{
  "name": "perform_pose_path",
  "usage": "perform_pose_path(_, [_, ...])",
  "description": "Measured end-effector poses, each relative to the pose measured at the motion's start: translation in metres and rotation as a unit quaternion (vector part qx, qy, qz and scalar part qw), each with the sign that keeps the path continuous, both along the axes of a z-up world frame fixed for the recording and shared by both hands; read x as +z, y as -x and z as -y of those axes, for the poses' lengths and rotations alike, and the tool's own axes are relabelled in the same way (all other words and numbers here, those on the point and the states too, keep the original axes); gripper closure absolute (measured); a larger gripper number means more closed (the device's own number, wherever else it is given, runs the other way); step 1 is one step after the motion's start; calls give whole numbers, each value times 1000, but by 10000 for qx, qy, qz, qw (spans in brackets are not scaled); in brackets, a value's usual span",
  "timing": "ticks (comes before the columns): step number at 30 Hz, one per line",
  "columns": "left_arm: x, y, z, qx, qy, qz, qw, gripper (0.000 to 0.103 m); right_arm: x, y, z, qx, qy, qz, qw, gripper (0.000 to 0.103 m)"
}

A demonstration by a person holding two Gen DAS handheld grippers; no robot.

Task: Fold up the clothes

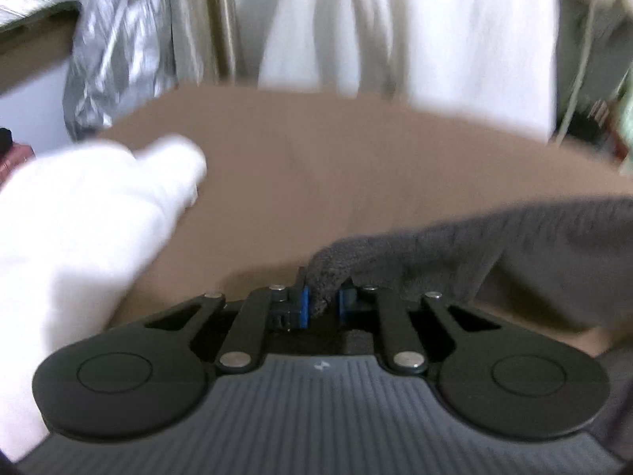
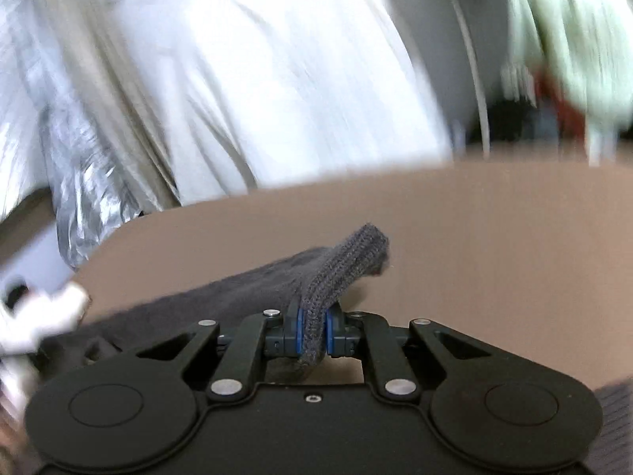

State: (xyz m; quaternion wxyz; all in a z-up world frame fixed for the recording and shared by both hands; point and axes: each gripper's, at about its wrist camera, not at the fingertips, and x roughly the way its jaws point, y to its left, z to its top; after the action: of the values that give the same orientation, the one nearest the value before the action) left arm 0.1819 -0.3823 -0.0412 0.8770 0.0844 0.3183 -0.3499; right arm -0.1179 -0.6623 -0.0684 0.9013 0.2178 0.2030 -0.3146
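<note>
Sweater (image 2: 340, 273): dark grey, ribbed knit. Table (image 1: 316, 166): plain brown. Left gripper (image 1: 321, 303) and right gripper (image 2: 312, 334): black, with blue pads (image 2: 299, 332). Glove (image 1: 79, 217), near left: white. Cloth (image 2: 257, 79), far side: white. Bag (image 1: 114, 47), far left: crinkled silver.

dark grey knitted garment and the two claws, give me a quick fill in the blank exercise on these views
1. The left claw is shut on the dark grey knitted ____.
2. The right claw grips a ribbed edge of the dark grey knitted garment between ____ pads.
3. The garment lies on a flat ____ surface.

Missing words: garment; blue; brown
</note>
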Motion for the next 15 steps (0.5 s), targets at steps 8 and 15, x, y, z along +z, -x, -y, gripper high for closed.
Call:
perform_pose_path(8, [-24, 83, -122, 220, -285, -792, 9962, 80, -11, 124, -131, 86, 850, -283, 9959, 67])
perform_pose_path(15, [-47, 105, -137, 443, -486, -1440, 9874, 69, -47, 166, -163, -574, -754, -349, 9949, 64])
